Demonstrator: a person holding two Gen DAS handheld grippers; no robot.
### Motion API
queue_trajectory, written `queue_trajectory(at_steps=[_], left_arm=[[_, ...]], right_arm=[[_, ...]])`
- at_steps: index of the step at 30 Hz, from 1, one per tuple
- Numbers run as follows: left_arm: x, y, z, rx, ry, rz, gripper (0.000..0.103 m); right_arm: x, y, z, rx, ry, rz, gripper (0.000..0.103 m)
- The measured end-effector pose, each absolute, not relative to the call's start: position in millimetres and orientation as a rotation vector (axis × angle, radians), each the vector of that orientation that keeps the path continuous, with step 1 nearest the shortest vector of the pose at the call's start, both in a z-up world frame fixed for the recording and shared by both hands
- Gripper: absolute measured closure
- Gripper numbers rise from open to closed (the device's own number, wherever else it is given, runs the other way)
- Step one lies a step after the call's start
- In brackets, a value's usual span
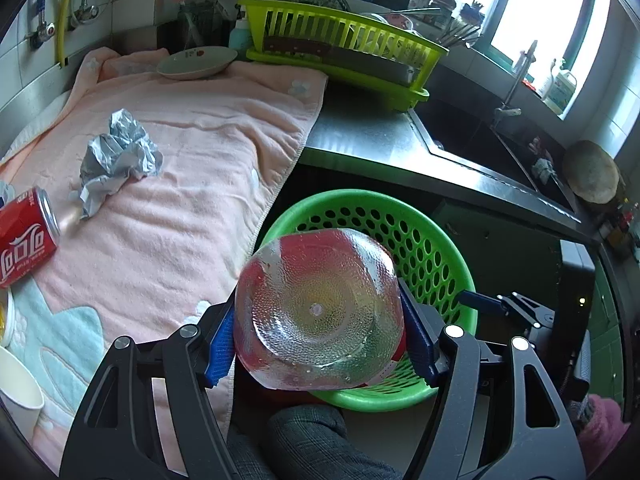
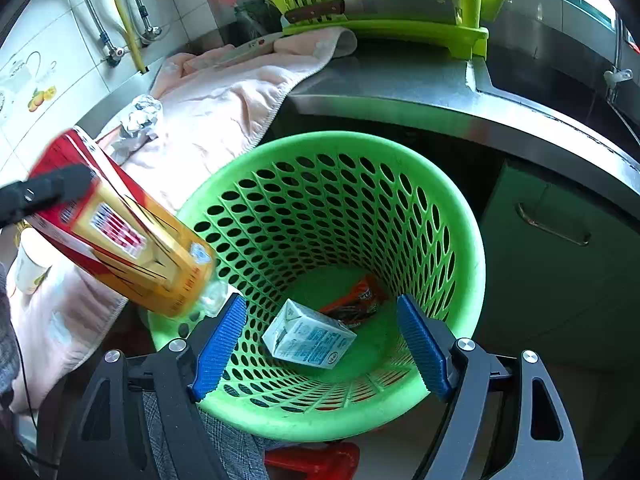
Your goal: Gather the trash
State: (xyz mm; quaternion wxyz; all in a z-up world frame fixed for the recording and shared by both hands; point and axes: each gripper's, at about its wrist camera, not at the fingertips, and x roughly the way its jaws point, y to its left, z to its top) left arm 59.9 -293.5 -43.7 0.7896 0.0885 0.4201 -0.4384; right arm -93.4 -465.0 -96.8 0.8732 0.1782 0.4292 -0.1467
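Note:
My left gripper [image 1: 320, 342] is shut on a clear plastic bottle [image 1: 318, 314] with a red and yellow label, its base toward the camera, held over the near rim of the green perforated basket [image 1: 432, 256]. In the right wrist view the same bottle [image 2: 120, 228] tilts neck-down at the basket's [image 2: 460, 216] left rim. My right gripper [image 2: 322, 344] hangs open over the basket, nothing between its fingers. Inside lie a white and blue carton [image 2: 308, 338] and a red-orange wrapper [image 2: 356, 300]. Crumpled foil [image 1: 116, 156] and a red can [image 1: 26, 248] lie on the pink towel [image 1: 192, 184].
A lime dish rack [image 1: 340, 48] with a cleaver stands at the back of the steel counter [image 1: 360, 136], with the sink [image 1: 480, 140] to its right. A bowl [image 1: 198, 62] sits behind the towel. Paper cups [image 1: 18, 384] stand at the left edge. A person's grey-trousered leg [image 1: 304, 440] is below the basket.

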Motion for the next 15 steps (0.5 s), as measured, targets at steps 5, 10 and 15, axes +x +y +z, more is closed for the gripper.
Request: queue_trajectory(at_steps=[5, 10, 15], left_arm=[[58, -293, -45, 0.189, 0.910, -0.942, 0.031], [53, -282, -39, 0.190, 0.890, -0.934, 0.027], [49, -265, -30, 0.197, 0.852, -0.900, 0.027]], right_arm=[[-94, -461, -90, 0.368, 0.882, -0.298, 0.028], [-93, -454, -85, 0.360, 0.870, -0.286, 0.027], [-89, -441, -80, 0.349, 0.860, -0.270, 0.027]])
